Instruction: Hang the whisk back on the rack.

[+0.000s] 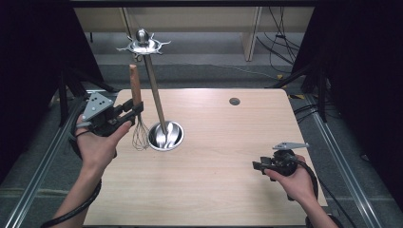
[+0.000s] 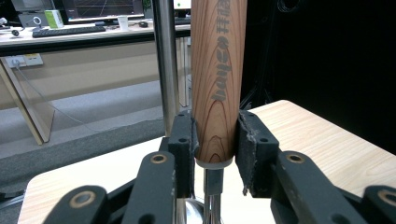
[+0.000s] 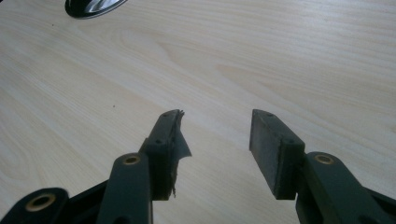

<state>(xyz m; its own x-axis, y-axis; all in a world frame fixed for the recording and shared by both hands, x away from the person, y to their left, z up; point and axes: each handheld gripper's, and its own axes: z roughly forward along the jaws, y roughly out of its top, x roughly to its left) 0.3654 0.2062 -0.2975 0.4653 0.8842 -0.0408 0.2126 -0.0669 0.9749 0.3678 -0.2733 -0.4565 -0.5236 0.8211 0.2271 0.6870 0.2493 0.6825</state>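
Observation:
A whisk with a wooden handle [image 1: 135, 85] and a wire head [image 1: 140, 135] hangs upright at the table's left. My left gripper [image 1: 135, 110] is shut on the lower end of that handle [image 2: 218, 79], its pads [image 2: 187, 140] pressing both sides. Just to the right stands a steel utensil stand: a round shiny base [image 1: 166, 136], a tall pole [image 1: 154, 90] and a hooked crown on top [image 1: 142, 45]. The pole [image 2: 166, 65] rises right behind the whisk handle. My right gripper [image 1: 256, 166] rests low at the table's right front, open, with bare tabletop between its jaws [image 3: 217, 135].
The wooden table [image 1: 228, 142] has a small round grommet hole [image 1: 234, 101] at the back. Cables lie on the floor beyond the table. The stand's base edge [image 3: 93, 7] shows at the top of the right gripper view.

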